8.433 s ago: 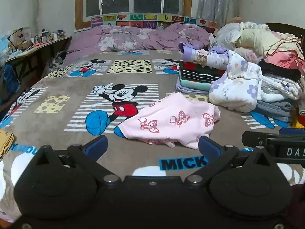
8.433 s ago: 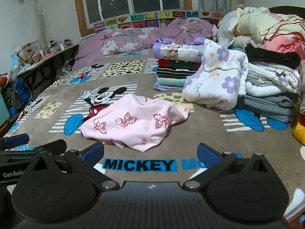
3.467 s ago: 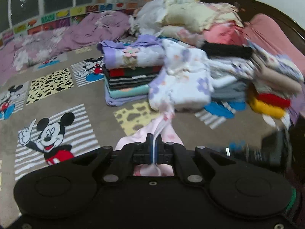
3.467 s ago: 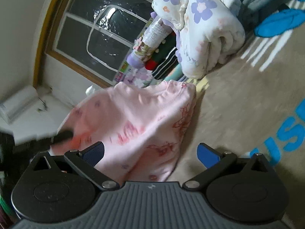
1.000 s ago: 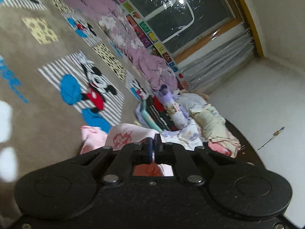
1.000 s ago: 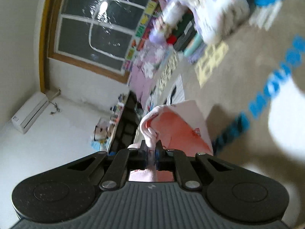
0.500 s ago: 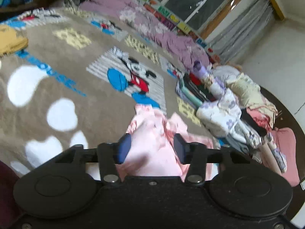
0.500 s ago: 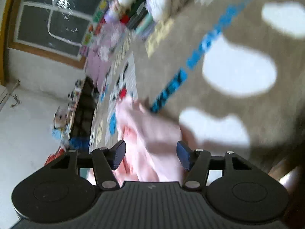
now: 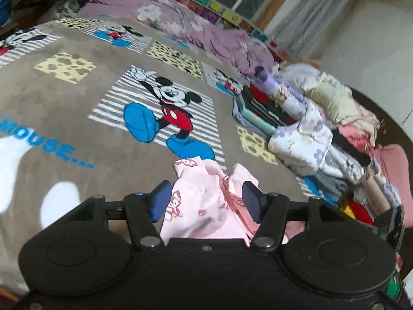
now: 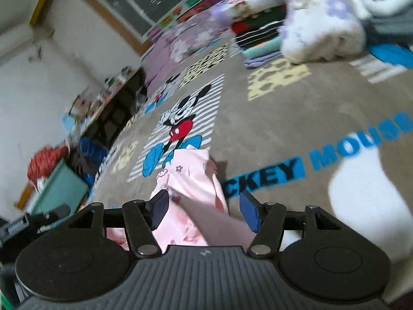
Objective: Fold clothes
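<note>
A pink printed garment [image 9: 196, 180] lies crumpled on the brown Mickey Mouse blanket [image 9: 77, 98], near its front edge. My left gripper [image 9: 206, 200] hovers just over the garment. Its jaws are opening, the cloth lies below the gap, and the blue pads [image 9: 161, 200] do not press on it. In the right wrist view the same pink garment [image 10: 192, 173] runs from under my right gripper [image 10: 204, 210] towards the Mickey picture. That gripper is open, its pads [image 10: 249, 211] clear of the cloth.
A stack of folded clothes [image 9: 268, 108] and a white flowered bundle [image 9: 304, 139] stand at the right, with a heap of laundry [image 9: 343, 108] behind. Purple bedding [image 9: 206, 33] lines the back. A cluttered desk [image 10: 111, 95] and a green box [image 10: 59, 193] stand off the left side.
A second ago both grippers were shut on the pink garment and held it up. Both have opened since, the garment lies on the blanket, and both views have rolled closer to level.
</note>
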A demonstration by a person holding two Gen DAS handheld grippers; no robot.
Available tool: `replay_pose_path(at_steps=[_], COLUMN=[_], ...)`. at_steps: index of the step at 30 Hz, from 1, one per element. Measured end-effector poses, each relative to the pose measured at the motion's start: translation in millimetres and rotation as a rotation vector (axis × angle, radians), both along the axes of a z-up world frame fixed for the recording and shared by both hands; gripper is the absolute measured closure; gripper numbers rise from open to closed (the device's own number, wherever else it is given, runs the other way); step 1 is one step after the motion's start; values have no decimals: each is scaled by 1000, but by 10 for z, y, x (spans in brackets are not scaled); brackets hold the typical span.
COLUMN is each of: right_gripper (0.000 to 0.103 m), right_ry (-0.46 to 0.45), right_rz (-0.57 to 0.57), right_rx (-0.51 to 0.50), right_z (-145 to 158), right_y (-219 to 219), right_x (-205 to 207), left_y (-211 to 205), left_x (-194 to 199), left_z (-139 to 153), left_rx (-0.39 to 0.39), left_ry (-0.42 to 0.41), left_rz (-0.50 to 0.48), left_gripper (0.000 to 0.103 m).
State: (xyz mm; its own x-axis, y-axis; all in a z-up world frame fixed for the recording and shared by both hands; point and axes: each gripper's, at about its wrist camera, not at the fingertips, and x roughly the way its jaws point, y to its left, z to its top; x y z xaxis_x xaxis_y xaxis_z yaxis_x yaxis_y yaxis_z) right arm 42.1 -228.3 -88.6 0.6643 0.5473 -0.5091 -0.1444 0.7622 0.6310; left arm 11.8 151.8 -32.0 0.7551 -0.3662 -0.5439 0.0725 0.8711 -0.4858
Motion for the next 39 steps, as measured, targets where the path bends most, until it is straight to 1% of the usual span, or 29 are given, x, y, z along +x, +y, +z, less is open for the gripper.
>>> replay_pose_path(at_steps=[5, 8, 13, 17, 20, 22, 24, 25, 26, 27, 28, 29, 30, 31, 32, 34, 35, 39], right_gripper=[41, 41, 39, 38, 38, 39, 39, 41, 50, 68, 78, 85, 88, 89, 91, 93, 96, 97], right_ry=[4, 9, -3, 43, 91, 126, 150, 155, 160, 155, 144, 136, 131, 125, 117, 91, 71, -3], right_rz=[81, 138, 240, 307, 345, 351, 347, 352, 357, 366, 372, 372, 368, 363, 360, 355, 349, 305], right_rx=[-28, -28, -43, -8, 15, 47, 82, 101, 120, 124, 123, 121, 123, 129, 133, 144, 149, 186], right_z=[-20, -34, -10, -125, -276, -398, -508, -545, -583, -604, -613, -621, -631, -636, -622, -577, -543, -364], right_y=[-2, -16, 62, 197, 312, 348, 369, 385, 401, 432, 459, 474, 478, 471, 461, 436, 416, 309], right_x=[355, 606, 983, 1283, 1472, 1557, 1612, 1614, 1615, 1613, 1605, 1599, 1600, 1599, 1597, 1583, 1574, 1607], left_y=[53, 125, 209, 215, 232, 246, 245, 237, 227, 214, 200, 185, 169, 156, 151, 152, 158, 205], left_x=[413, 658, 1025, 1272, 1431, 1509, 1583, 1612, 1637, 1648, 1648, 1650, 1656, 1664, 1677, 1701, 1712, 1789], left_z=[-180, -292, -532, -790, -956, -1001, -1011, -1012, -1014, -1022, -1029, -1035, -1037, -1036, -1027, -990, -951, -747], left_rx=[6, 1, -63, -106, -165, -204, -218, -217, -216, -216, -218, -219, -217, -217, -219, -227, -229, -240], left_ry=[62, 89, 156, 220, 251, 249, 235, 226, 217, 204, 183, 163, 148, 136, 131, 114, 97, 19], left_rz=[-55, -82, -141, -168, -188, -215, -252, -270, -287, -301, -308, -314, -318, -321, -322, -325, -326, -322], left_gripper=[41, 41, 41, 41, 42, 42, 43, 47, 50, 55, 65, 69, 79, 86, 86, 90, 90, 92])
